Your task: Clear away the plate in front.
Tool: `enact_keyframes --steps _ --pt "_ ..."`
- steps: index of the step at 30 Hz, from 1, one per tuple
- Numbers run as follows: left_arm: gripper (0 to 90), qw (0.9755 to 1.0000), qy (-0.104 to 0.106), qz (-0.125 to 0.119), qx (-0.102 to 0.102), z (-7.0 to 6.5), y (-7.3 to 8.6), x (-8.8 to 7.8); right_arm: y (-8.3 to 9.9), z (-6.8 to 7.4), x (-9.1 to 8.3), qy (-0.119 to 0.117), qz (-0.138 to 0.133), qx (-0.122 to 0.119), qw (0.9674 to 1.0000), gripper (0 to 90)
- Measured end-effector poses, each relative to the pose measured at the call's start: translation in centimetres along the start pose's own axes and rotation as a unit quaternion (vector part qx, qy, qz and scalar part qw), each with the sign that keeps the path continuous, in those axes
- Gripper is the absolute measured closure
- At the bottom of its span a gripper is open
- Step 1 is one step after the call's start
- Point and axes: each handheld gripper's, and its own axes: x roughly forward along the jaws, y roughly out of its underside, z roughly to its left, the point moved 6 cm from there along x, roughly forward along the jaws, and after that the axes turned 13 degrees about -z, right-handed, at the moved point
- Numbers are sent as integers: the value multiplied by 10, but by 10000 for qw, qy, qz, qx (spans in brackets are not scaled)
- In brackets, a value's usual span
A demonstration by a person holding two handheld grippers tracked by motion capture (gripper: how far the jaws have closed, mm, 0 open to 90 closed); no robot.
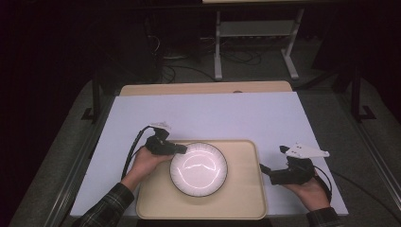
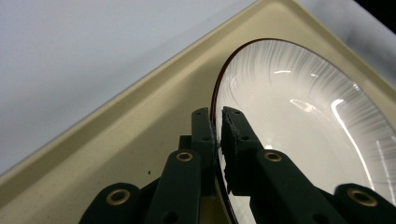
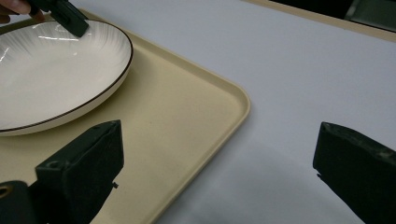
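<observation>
On the white table [image 1: 236, 113] sits our tray [image 1: 246, 198] with the plate [image 1: 198, 169]. Our left gripper [image 2: 218, 123] pinches its rim; the right gripper [image 3: 219, 163] gapes, empty. Glazed, slippery, breakable: we judge the rim the best hold.

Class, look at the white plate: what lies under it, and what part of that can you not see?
The white plate sits on a beige tray, which rests on the table. The tray's surface directly beneath the plate is covered. The left tool pinches the plate's rim.
</observation>
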Motion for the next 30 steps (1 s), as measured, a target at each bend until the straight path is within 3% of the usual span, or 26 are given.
enact_keyframes --steps 5,7,11,21,23,27,30 --pt "819 9999 24 80 120 0 1 2 0 -1 -1 11 -2 19 10000 10" --pt "798 9995 -29 122 285 -1 2 2 1 -1 -1 11 12 11 10000 10" --pt "583 9970 -252 178 710 -2 1 -1 2 -1 -2 -17 22 10 10000 10" --pt "193 9930 -399 -45 1111 -4 -7 -17 3 1 -3 -33 36 32 10000 10" --pt "134 9912 -491 -70 1228 -4 -9 -21 3 1 -3 -37 33 30 10000 11" --pt "74 9911 -527 -173 1211 -7 -11 -30 3 1 -3 -43 39 59 10000 11" --pt "51 9892 -614 -257 1308 -9 -11 -40 3 0 -2 -60 35 51 10000 10"
